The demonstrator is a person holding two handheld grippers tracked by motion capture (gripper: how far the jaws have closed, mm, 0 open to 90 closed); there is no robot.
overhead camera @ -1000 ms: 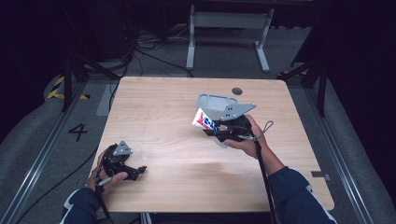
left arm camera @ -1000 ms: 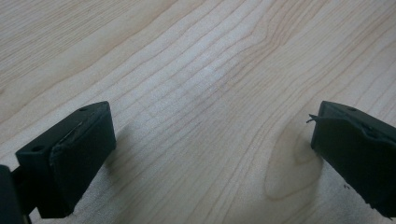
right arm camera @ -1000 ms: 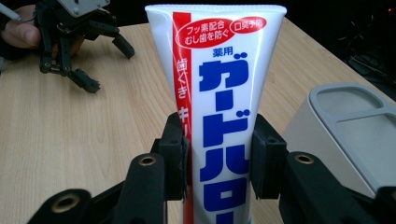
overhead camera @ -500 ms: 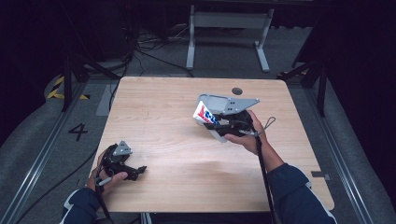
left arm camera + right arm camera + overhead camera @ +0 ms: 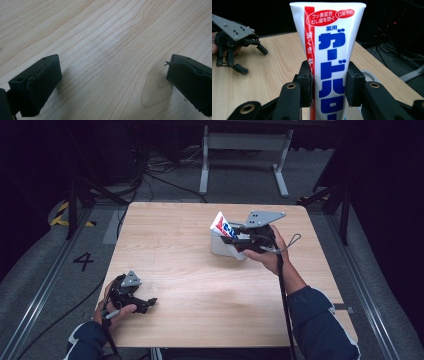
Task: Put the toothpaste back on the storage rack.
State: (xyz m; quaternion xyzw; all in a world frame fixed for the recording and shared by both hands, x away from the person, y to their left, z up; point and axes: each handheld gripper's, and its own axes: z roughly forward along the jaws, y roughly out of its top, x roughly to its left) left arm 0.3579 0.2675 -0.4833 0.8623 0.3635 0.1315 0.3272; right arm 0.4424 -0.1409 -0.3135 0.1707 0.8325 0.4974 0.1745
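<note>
- The right gripper [image 5: 328, 86] has its two black jaws clamped on a white toothpaste tube [image 5: 329, 57], one pad pressed on each side of it at about mid-height in the right gripper view.
- The tube stands upright between the jaws, its flat crimped end on top; it bears a red stripe with white script down one side and large blue characters down the middle.
- In the high view the same tube [image 5: 223, 226] sticks up and leans toward the left from the right gripper [image 5: 239, 236], held above a pale grey container [image 5: 218, 246] that stands on the worktop [image 5: 200, 285]; whether the tube's lower end touches the container cannot be told.
- The right hand [image 5: 267, 252] grips the gripper's body from the near side, a grey three-cornered plate on top and a black cable trailing back along the dark blue sleeve.
- The left gripper [image 5: 112, 82] has its jaws wide apart with nothing between them, bare pale wood grain below.
- In the high view the left gripper [image 5: 131, 296] rests on the worktop near its front left corner, in the left hand [image 5: 117, 311], well apart from the tube.
- Beyond the worktop lie a grey floor, loose cables and a metal stand's feet.
</note>
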